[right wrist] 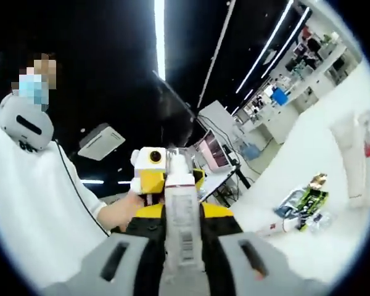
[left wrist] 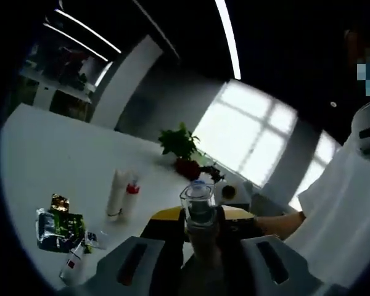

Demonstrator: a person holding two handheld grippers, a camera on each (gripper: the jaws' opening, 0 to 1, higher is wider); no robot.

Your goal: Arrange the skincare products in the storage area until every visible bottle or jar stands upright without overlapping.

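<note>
In the left gripper view, a broad stretch of bare white bench [left wrist: 61,154] is left open toward the far edge. Passage at the near side is blocked by two upright white tubes [left wrist: 118,194], one red-capped, and by a green foil sachet [left wrist: 58,229] lying flat beside a small lying tube. Farther back, a potted plant [left wrist: 180,145] stands in the way. The right side is closed off by a person's white sleeve [left wrist: 339,216].

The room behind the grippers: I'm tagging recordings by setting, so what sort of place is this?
Probably a lab or open-plan workroom, not a home: long ceiling strip lights, rows of benches crowded with equipment, and a large white table with a potted plant near a big window.
</note>
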